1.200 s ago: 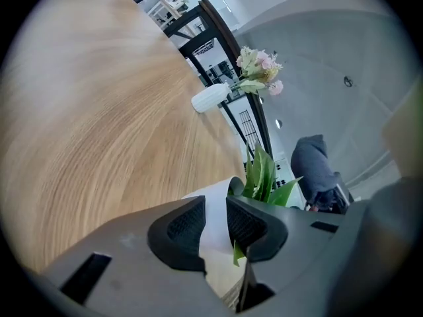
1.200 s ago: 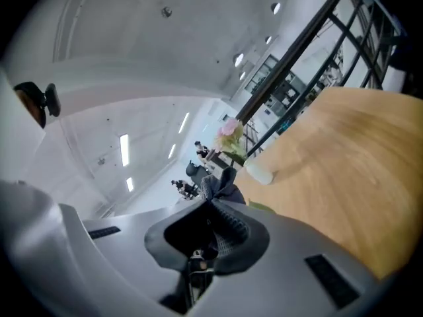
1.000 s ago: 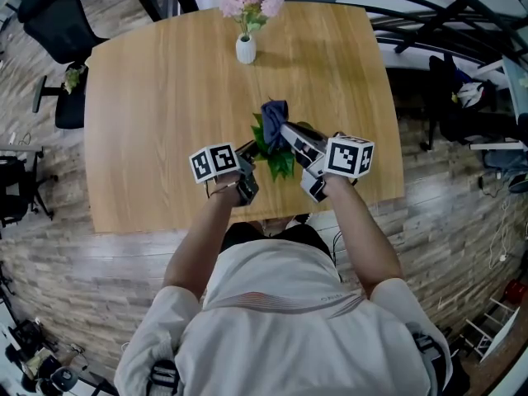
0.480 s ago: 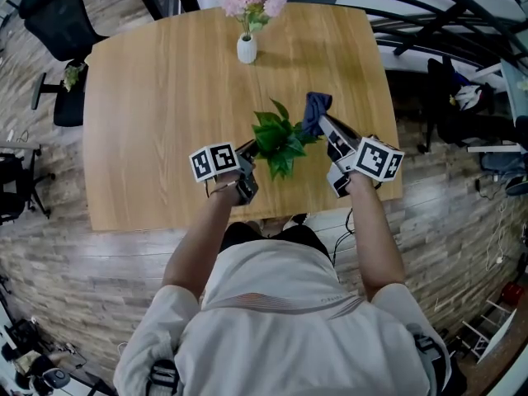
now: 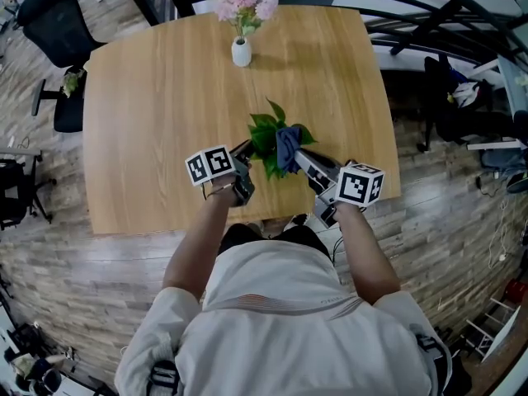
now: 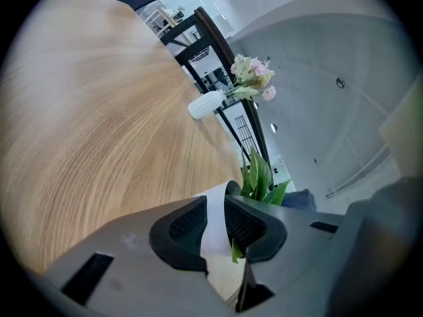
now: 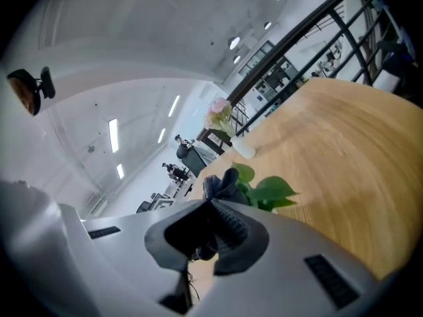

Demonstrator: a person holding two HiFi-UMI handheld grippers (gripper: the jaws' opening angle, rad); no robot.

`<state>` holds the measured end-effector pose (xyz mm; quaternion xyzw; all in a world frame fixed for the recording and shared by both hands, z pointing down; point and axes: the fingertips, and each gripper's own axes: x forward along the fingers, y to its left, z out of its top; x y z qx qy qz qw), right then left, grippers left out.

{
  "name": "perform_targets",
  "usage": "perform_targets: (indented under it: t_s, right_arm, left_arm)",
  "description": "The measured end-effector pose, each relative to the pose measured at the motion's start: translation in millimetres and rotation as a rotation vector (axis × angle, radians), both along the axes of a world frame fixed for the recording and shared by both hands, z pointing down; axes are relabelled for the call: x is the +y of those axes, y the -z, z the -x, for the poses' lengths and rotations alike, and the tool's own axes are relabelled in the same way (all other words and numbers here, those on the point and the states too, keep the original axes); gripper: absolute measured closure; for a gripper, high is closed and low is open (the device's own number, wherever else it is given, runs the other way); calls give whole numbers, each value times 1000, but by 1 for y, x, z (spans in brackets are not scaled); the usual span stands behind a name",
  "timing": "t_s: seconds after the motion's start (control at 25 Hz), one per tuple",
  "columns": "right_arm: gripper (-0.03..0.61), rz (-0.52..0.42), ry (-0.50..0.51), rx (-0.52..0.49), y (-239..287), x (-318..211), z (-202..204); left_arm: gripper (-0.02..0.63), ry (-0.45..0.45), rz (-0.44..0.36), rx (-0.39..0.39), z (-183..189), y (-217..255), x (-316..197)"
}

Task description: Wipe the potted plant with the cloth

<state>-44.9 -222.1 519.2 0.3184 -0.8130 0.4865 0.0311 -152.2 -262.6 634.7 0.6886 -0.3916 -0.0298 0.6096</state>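
A small potted plant (image 5: 264,130) with green leaves stands near the front edge of the wooden table (image 5: 148,122). My left gripper (image 5: 245,152) grips the plant's white pot (image 6: 213,243) at the rim. The pot wall sits between its pads as the jaws are closing on it, and leaves (image 6: 259,177) rise just behind. My right gripper (image 5: 297,155) is shut on a dark blue cloth (image 5: 286,144), which lies against the leaves on the plant's right side. In the right gripper view the cloth (image 7: 221,183) bunches out of the jaws beside the leaves (image 7: 271,191).
A white vase of pink flowers (image 5: 241,48) stands at the table's far edge, well behind the plant. Black office chairs (image 5: 58,31) are off the table's left side. Dark railings and desks (image 5: 445,23) lie to the right.
The right gripper swung right with the cloth, away from the plant, then came back left onto the leaves. The left gripper kept its place at the pot.
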Motion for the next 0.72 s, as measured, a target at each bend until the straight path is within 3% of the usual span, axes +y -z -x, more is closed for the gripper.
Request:
perform_targets:
  t_s: [0.2, 0.4, 0.56, 0.72]
  right_arm:
    - [514, 35, -124, 50, -27, 3, -38]
    - [514, -95, -210, 54, 10, -8, -70]
    - [514, -276, -245, 103, 56, -21, -86]
    - [514, -468, -250, 169, 109, -30, -92]
  left_arm:
    - [529, 10, -38, -2, 0, 0, 2]
    - [506, 115, -148, -20, 21, 22, -8]
    - [506, 196, -305, -202, 58, 61, -16]
    - [506, 164, -592, -426, 66, 144, -12]
